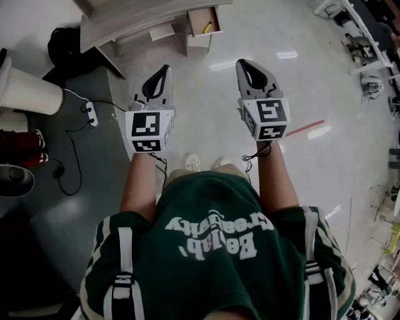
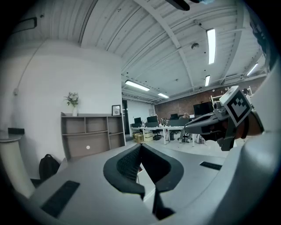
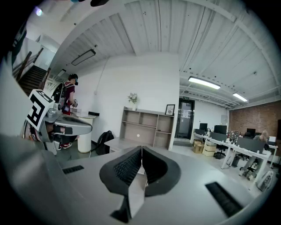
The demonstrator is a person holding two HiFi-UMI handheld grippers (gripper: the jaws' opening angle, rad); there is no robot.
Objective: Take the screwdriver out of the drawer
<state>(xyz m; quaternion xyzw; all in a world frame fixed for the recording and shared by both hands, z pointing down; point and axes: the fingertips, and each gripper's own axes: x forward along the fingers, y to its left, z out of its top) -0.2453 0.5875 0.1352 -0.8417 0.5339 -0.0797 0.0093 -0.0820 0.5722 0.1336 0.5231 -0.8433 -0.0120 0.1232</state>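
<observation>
A yellow-handled screwdriver (image 1: 209, 26) lies in an open wooden drawer (image 1: 201, 30) on the floor, far ahead at the top of the head view. My left gripper (image 1: 165, 69) and right gripper (image 1: 242, 64) are held out side by side, well short of the drawer, both pointing roughly level toward it. Each has its jaws shut with nothing between them. In the left gripper view my left gripper (image 2: 140, 146) shows its black pads touching; my right gripper (image 3: 141, 149) looks the same in the right gripper view. The drawer is hidden behind the jaws in both gripper views.
A grey shelf unit (image 1: 134, 19) stands at the top of the head view beside the drawer. A white cylinder (image 1: 28, 90), a power strip (image 1: 90, 112) with cables and a black bag (image 1: 65, 44) sit at the left. Office desks (image 2: 164, 129) lie far off. A person (image 3: 68, 94) stands at the left.
</observation>
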